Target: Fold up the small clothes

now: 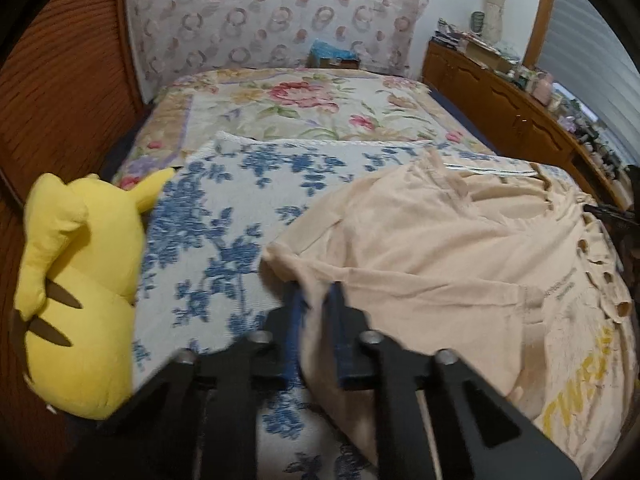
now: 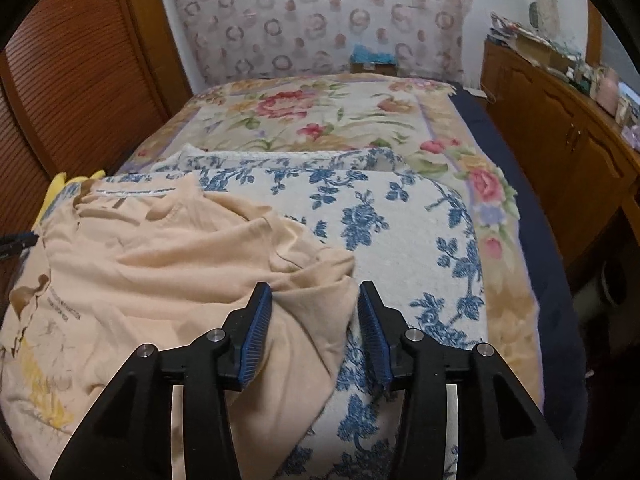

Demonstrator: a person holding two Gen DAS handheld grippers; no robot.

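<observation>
Pinching one peach shirt (image 1: 440, 248), left gripper (image 1: 316, 296); right gripper (image 2: 316, 300) fingers spread, one yellow plush (image 1: 80, 288) beside.

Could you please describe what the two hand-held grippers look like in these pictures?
Both are alike. The left hand-held gripper and the right hand-held gripper have matte black angular frames with triangular cut-outs, and round silver bolt heads at the joints. Each finger carries a blue ribbed pad on its inner face. No cables, markings, hands or sleeves show.
</observation>
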